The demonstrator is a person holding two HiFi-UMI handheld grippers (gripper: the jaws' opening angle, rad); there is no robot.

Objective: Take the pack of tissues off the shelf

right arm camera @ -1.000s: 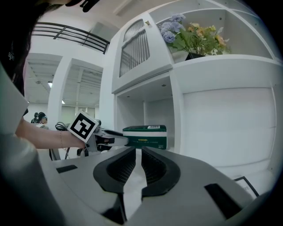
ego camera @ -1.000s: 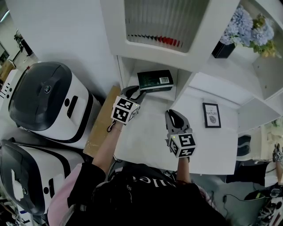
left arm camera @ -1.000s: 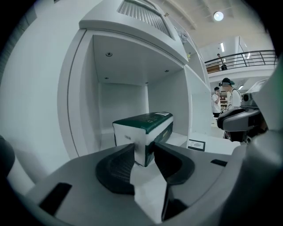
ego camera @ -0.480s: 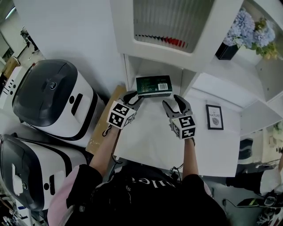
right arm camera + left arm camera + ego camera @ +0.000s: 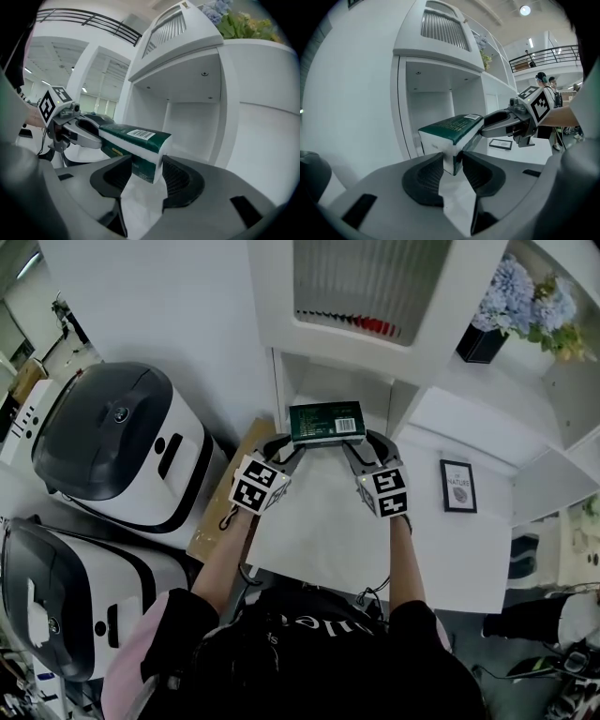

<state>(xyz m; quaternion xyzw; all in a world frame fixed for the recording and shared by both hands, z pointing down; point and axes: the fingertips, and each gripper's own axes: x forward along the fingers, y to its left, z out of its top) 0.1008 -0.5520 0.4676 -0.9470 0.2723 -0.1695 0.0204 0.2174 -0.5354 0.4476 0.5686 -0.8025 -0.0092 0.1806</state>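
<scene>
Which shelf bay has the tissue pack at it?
The low open bay directly under the ribbed-door cabinet: the green tissue pack is at its mouth. The shelf with the flowers, up to the right, has no pack.

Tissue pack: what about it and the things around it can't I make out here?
- On the tissue pack, the top's print is too small in the head view and skewed in both gripper views.
- Its underside faces down, unseen in every view.
- The red things in the upper compartment are blurred by the ribbed panel, head view.
- The framed picture: its print is too small, head view.
</scene>
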